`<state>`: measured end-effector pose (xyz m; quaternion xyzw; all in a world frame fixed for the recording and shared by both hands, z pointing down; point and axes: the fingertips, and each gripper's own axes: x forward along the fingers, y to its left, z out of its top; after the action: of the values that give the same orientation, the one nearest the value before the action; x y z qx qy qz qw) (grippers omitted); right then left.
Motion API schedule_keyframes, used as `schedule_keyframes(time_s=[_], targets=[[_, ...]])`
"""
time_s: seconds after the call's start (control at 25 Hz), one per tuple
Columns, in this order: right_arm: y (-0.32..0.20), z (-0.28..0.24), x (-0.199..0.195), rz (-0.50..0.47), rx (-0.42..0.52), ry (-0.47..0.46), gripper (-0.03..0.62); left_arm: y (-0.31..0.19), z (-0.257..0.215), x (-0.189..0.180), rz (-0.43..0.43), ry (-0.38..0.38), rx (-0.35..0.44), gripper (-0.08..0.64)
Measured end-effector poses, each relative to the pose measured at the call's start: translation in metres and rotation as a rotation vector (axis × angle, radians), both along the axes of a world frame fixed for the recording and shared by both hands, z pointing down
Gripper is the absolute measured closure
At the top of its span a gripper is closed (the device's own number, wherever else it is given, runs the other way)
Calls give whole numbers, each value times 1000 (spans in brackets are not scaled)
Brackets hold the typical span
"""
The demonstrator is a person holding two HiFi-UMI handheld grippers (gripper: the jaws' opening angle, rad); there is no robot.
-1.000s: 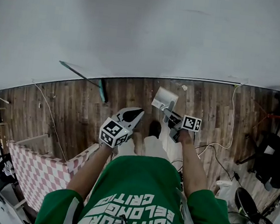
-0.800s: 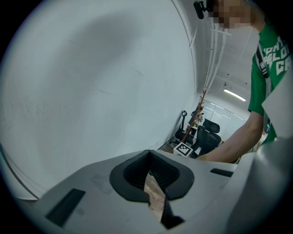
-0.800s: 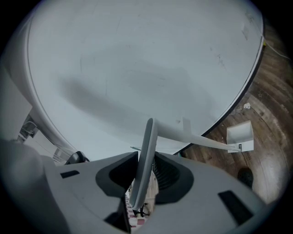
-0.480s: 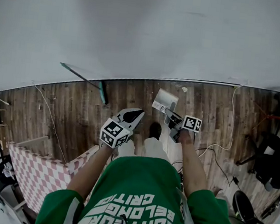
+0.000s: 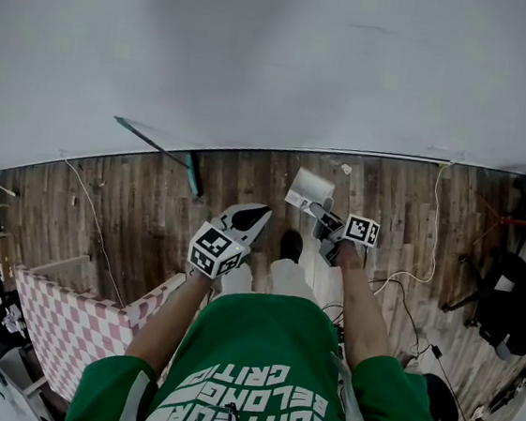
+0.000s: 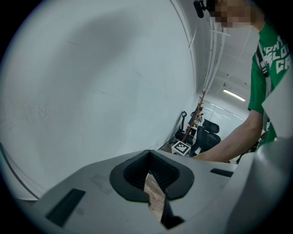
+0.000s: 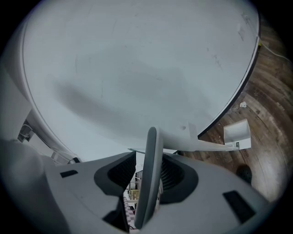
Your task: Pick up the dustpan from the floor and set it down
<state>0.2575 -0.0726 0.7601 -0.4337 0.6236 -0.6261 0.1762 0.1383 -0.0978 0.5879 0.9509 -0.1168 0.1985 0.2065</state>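
Note:
The grey long-handled dustpan stands with its pan [image 5: 309, 188] on the wood floor by the white wall, and its handle rises to my right gripper [image 5: 324, 224]. In the right gripper view the handle [image 7: 150, 183] runs between the jaws and the pan [image 7: 237, 133] sits down at the right. The right gripper [image 7: 147, 161] has just been opening. The handle is still between the pads, with a gap showing on its left side. My left gripper [image 5: 259, 212] hangs beside it over the floor. The left gripper [image 6: 149, 158] is shut and holds nothing.
A teal-handled broom [image 5: 161, 149] leans on the wall [image 5: 262, 54] at the left. A pink checkered cloth [image 5: 71, 320] lies at lower left. A white cable [image 5: 418, 260] and dark chairs and gear [image 5: 512, 299] crowd the right. The person's shoe [image 5: 290, 244] is near the pan.
The right gripper's jaws have parted a little round the dustpan handle. Both hands and the pan stay where they were.

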Motion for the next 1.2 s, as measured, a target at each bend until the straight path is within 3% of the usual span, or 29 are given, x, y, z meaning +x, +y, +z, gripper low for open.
schedule_keyframes(time_s=[0.52, 0.92, 1.2], targets=[[17, 2, 12, 27, -31, 46, 443, 0, 0, -5, 2, 4, 3, 557], [40, -5, 29, 103, -34, 76, 442, 6, -4, -4, 37, 18, 8, 557], [51, -44, 43, 142, 18, 230, 442, 14, -10, -6, 57, 35, 15, 557]])
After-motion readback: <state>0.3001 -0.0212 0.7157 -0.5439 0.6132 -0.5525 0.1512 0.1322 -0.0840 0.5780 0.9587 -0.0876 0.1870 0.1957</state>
